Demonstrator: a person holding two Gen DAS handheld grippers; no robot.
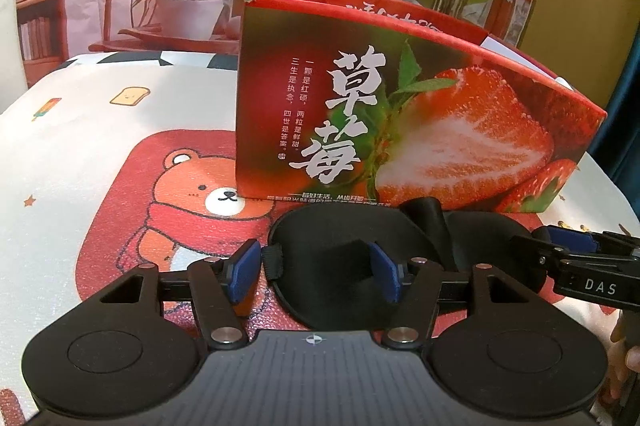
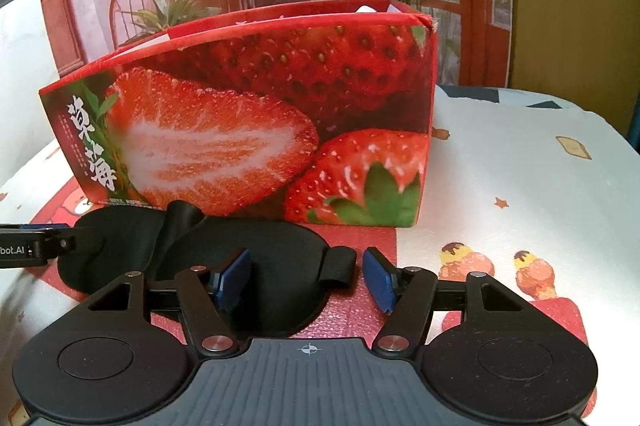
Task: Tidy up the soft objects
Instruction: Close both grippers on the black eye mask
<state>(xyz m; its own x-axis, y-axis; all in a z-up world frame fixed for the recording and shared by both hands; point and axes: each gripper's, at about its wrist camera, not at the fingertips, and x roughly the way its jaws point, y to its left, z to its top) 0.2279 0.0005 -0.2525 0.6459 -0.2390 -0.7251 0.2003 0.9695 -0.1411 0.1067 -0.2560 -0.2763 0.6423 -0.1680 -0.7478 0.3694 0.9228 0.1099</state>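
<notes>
A black sleep mask (image 1: 340,266) lies flat on the bear-print cloth (image 1: 80,153), just in front of the open strawberry box (image 1: 400,113). The left gripper (image 1: 316,276) straddles the mask's left end, jaws apart, pads not pressing it. The right gripper (image 2: 306,280) straddles the mask's right end and strap loop (image 2: 340,268), jaws likewise apart.

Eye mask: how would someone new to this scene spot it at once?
Find the tall strawberry box on the bear-print cloth. Directly before its base lies the eye mask, flat, with a strap. It is the only all-black soft thing there.
</notes>
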